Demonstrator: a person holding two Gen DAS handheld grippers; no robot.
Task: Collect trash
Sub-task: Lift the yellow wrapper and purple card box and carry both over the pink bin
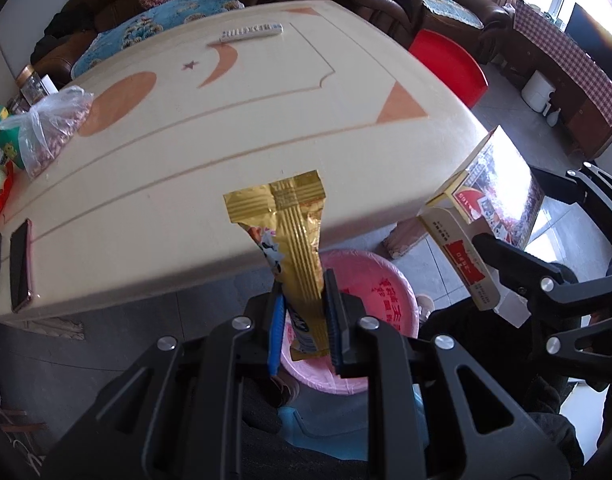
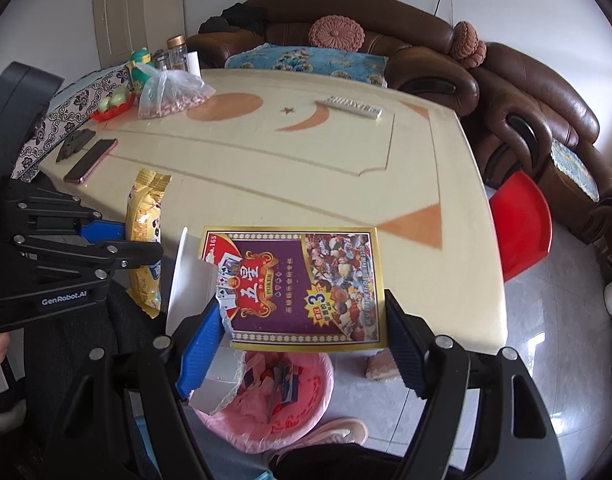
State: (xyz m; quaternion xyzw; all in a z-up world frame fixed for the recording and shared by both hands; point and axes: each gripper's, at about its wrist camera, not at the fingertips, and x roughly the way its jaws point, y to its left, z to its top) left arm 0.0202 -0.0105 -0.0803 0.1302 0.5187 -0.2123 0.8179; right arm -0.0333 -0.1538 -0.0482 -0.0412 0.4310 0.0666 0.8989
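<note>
My left gripper (image 1: 303, 312) is shut on a gold snack wrapper (image 1: 293, 232) and holds it upright over a pink-lined trash bin (image 1: 386, 300) on the floor by the table's near edge. My right gripper (image 2: 301, 336) is shut on a flattened playing-card box (image 2: 301, 284), gripped by its two side edges and held level above the same bin (image 2: 306, 400), which holds some card scraps. The wrapper (image 2: 145, 240) and the left gripper (image 2: 117, 246) show at the left of the right wrist view; the box (image 1: 482, 208) and the right gripper (image 1: 502, 256) show at the right of the left wrist view.
The cream table (image 2: 306, 176) carries a remote (image 2: 350, 106), a phone (image 2: 90, 160), a dark object (image 2: 73, 144), a plastic bag of nuts (image 2: 171, 94), a fruit plate and jars. A red stool (image 2: 522, 224) and brown sofas (image 2: 526, 112) stand beyond. My shoe (image 2: 338, 432) is by the bin.
</note>
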